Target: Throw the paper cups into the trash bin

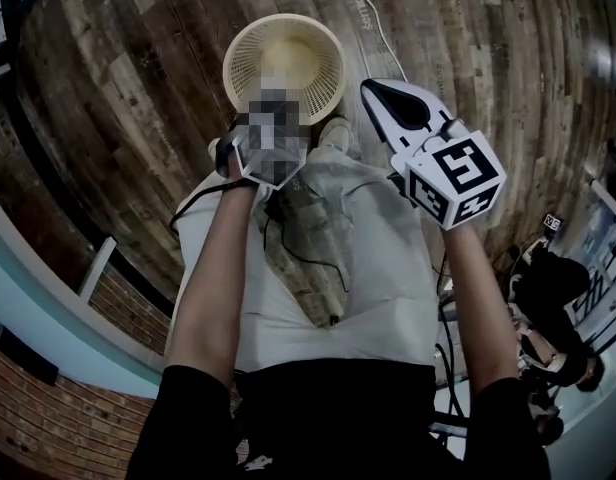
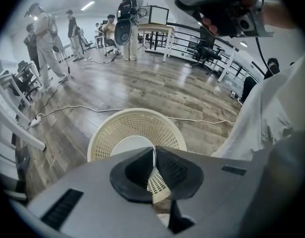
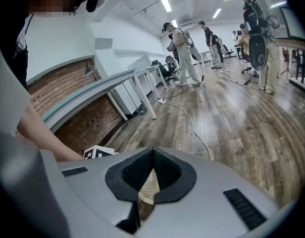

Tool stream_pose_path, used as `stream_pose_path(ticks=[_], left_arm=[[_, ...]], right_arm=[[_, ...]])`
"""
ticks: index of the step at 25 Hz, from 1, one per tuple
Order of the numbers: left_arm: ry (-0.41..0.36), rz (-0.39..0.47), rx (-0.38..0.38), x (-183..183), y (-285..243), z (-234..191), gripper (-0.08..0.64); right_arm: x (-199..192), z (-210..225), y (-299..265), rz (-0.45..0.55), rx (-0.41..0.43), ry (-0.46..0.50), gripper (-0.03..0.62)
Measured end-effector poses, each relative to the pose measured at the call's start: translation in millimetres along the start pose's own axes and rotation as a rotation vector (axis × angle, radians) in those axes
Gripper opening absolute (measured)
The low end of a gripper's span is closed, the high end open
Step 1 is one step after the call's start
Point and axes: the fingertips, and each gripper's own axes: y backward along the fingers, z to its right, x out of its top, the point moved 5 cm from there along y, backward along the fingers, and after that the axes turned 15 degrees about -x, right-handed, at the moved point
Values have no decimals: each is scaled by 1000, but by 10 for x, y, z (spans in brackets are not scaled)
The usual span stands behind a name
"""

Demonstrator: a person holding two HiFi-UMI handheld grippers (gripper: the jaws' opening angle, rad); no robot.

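Note:
A cream mesh trash bin (image 1: pixel 238 58) stands on the wooden floor just ahead of my feet. In the head view a mosaic patch covers most of my left gripper (image 1: pixel 273 118), which hangs over the bin's near rim. In the left gripper view that gripper (image 2: pixel 153 150) is shut on the thin white wall of a paper cup (image 2: pixel 130 145) above the bin (image 2: pixel 108 128). My right gripper (image 1: pixel 368 86) points down to the right of the bin. Its jaws (image 3: pixel 153 151) are shut with nothing between the pads; bin mesh (image 3: pixel 150 187) shows behind them.
A white cable (image 2: pixel 93 108) runs over the floor beyond the bin. Several people (image 2: pixel 43 29) and desks (image 2: pixel 152 29) stand at the far end. A long white counter on a brick base (image 3: pixel 93 98) lies left of the right gripper. Another cable (image 3: pixel 192 128) crosses there.

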Motion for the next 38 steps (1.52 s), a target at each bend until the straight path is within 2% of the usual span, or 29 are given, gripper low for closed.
stream_pose_path(ticks=[9, 17, 19, 20, 23, 27, 33, 36, 38], left_arm=[[10, -44, -12, -170, -299, -99, 26], [29, -44, 16, -220, -374, -192, 26], [47, -42, 6, -241, -378, -210, 132], [57, -41, 0, -252, -373, -213, 161], [69, -44, -2, -257, -313, -190, 193], [71, -42, 19, -222, -78, -120, 193], [127, -5, 29, -144, 543, 91, 192], [137, 21, 30, -20, 910, 210, 169], [128, 56, 41, 115, 1170, 282, 129]], right_arm=[[-190, 63, -159, -27, -1, 4, 3], [-228, 60, -228, -24, -6, 7, 3], [-230, 54, -236, -25, -12, 10, 3], [-230, 49, -230, -26, -13, 11, 3], [-219, 29, -172, -28, -10, 9, 3], [-122, -26, -50, -20, -3, 9, 3], [226, -154, 289, 10, 1, 17, 3], [426, -244, 499, 20, 2, 21, 3], [556, -330, 641, 22, 11, 24, 3]])
